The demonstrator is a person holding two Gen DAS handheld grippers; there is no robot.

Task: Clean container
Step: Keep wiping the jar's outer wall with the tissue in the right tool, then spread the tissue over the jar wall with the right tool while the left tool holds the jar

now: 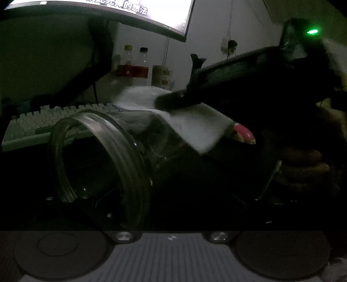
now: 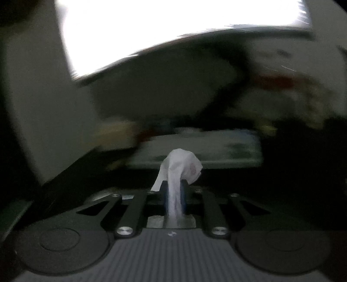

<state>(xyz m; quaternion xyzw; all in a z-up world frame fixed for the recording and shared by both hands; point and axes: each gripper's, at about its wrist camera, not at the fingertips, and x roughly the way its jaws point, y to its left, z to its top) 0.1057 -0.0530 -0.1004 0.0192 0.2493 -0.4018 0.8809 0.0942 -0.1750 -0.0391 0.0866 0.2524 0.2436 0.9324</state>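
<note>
Glass jar (image 1: pixel 97 156) left view only; right gripper (image 2: pixel 174 191) pinching tissue (image 2: pixel 182 167).

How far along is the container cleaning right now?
Done: nothing clearly; the frames are too dark to judge cleanliness. In hand: the right hand-held gripper pinches a crumpled white tissue, which drapes over the clear glass jar lying on its side. Left: whether more wiping is needed cannot be told.

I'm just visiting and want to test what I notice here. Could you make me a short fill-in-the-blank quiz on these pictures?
1. The right hand-held gripper is shut on a white ___.
2. The clear glass jar lies on its ___.
3. Behind the jar sits a pale computer ___.
4. The monitor above is switched ___.

Missing words: tissue; side; keyboard; on
</note>
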